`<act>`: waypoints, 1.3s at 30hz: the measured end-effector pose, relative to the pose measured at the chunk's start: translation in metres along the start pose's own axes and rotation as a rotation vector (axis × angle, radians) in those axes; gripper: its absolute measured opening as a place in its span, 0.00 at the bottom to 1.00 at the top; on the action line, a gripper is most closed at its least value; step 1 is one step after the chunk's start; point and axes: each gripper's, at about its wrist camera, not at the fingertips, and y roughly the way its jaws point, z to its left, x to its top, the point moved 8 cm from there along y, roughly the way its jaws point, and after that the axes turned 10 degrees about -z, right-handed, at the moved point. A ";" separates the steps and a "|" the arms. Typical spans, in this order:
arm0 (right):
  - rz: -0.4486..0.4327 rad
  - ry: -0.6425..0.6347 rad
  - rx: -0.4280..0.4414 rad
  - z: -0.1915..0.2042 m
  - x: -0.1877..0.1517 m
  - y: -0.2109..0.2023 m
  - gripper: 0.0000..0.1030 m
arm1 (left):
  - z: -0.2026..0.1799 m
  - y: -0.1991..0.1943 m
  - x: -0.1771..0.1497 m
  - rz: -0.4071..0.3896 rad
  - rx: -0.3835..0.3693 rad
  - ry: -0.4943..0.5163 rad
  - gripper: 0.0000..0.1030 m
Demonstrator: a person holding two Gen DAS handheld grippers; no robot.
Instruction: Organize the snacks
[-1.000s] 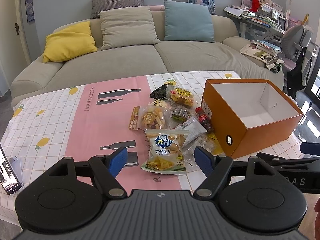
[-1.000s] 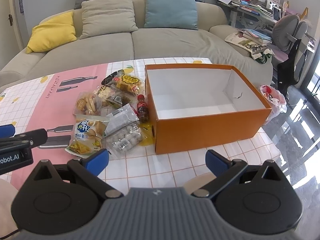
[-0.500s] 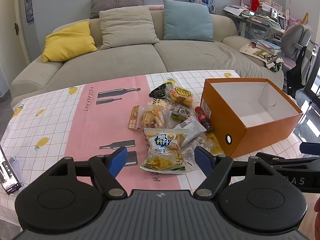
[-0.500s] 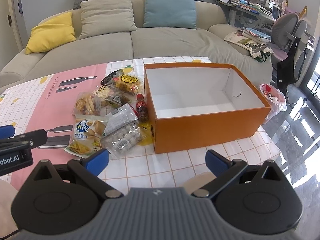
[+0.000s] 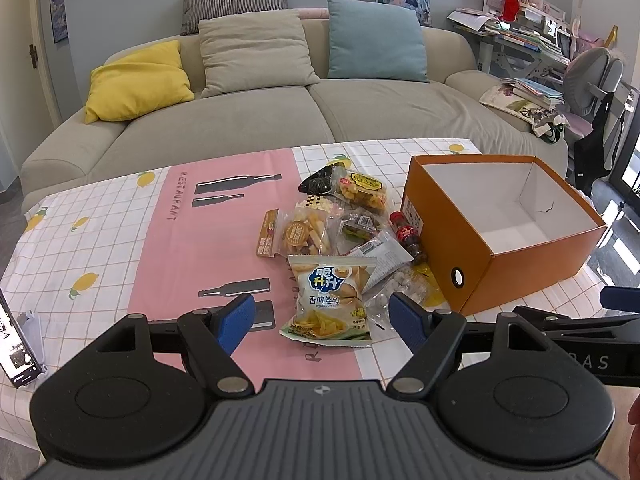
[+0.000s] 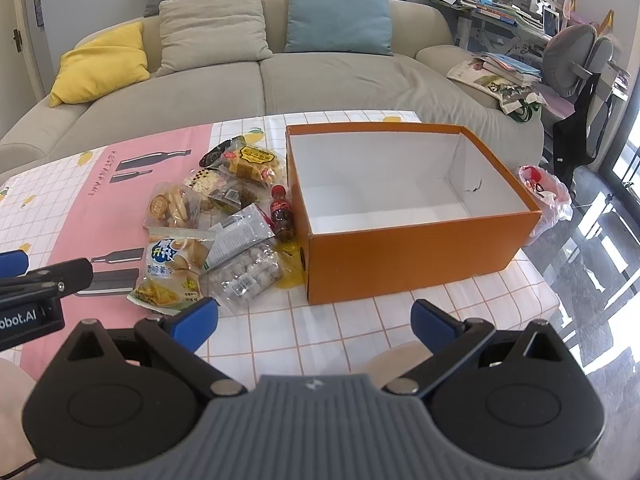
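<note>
Living-room setting: beige sofa (image 5: 280, 120) along the far wall carrying a yellow cushion (image 5: 138, 80), a beige cushion (image 5: 252, 52) and a teal cushion (image 5: 374, 40); cluttered desk (image 5: 520, 20) and grey chair (image 5: 592, 76) at far right. Foreground surface — a table under a checked tablecloth (image 5: 100, 240) with lemon prints and a pink centre panel bearing bottle silhouettes. Item one: snack pile, heaped on the cloth just left of the box, comprising a potato-chip bag (image 5: 328, 300) nearest the camera, a clear pack of pale round pieces (image 6: 250, 274) touching its right side, a grey-white sachet (image 5: 384, 256) lying over both, an orange-labelled biscuit pack (image 5: 300, 234), a yellow-labelled pack (image 5: 362, 190), a dark pack (image 5: 316, 182) at the far end, and a small cola bottle (image 6: 281, 214) lying against the box wall. Item two: orange box (image 6: 400, 264), open, white inside, nothing in it. Left gripper (image 5: 322, 318) — blue fingers spread wide, holding nothing, poised above the near edge of the chip bag, which shows in the gap between them. Right gripper (image 6: 314, 320) — fingers likewise wide apart and unloaded, over bare checked cloth in front of the box's near wall, the snack pile off to its left. Each tool's black body shows at the edge of the other's view. Small pink-lined bin (image 6: 546, 196) on the floor past the table's right side.
</note>
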 end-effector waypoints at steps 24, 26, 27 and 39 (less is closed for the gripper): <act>-0.033 -0.063 0.273 0.048 -0.020 0.055 0.57 | 0.017 0.061 -0.033 0.159 -0.087 -0.180 0.74; -0.019 -0.084 0.284 0.052 -0.022 0.066 0.48 | 0.016 0.070 -0.033 0.172 -0.111 -0.198 0.83; -0.013 -0.094 0.287 0.053 -0.022 0.072 0.44 | 0.014 0.075 -0.032 0.178 -0.127 -0.201 0.83; 0.012 -0.157 0.349 0.078 -0.018 0.137 0.32 | 0.007 0.140 -0.036 0.234 -0.124 -0.161 0.83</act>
